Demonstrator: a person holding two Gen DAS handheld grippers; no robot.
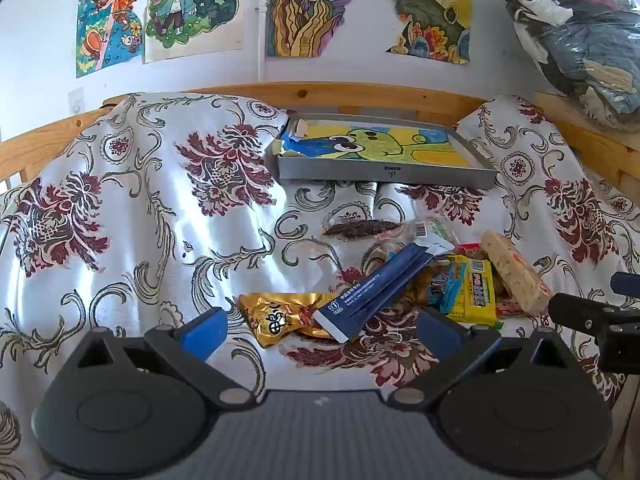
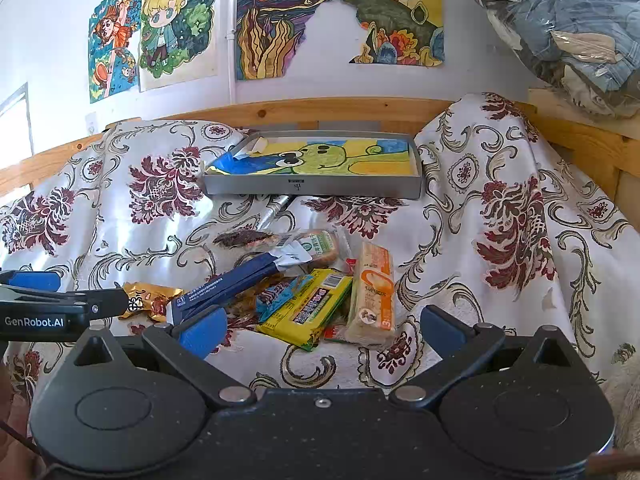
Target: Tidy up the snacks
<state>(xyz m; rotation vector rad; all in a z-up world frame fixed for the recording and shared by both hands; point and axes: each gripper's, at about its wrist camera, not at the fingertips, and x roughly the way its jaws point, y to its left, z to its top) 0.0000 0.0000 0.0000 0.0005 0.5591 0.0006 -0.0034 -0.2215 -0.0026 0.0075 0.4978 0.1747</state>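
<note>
Left wrist view shows the left gripper (image 1: 322, 326) with its jaws wide apart and empty, low in the frame, just short of a gold packet (image 1: 280, 316) and a long blue packet (image 1: 380, 288) lying across it. Right wrist view shows the right gripper (image 2: 322, 326) equally wide and empty, facing the heap of snacks (image 2: 312, 292) at centre frame: a yellow packet (image 2: 312, 308), an orange-and-white bar (image 2: 374, 292) and a dark strip in clear wrap (image 2: 244, 239).

The likely step is a first pick for the grey tray (image 2: 312, 189) above centre. I would take the blue packet first, since it rests on top, closing across its narrow width so the others stay put.

Everything sits on a flowered cloth (image 1: 160, 208), rumpled and soft, inside a wooden frame (image 1: 360, 94). Children's drawings (image 2: 280, 20) hang on the white wall across the top.
</note>
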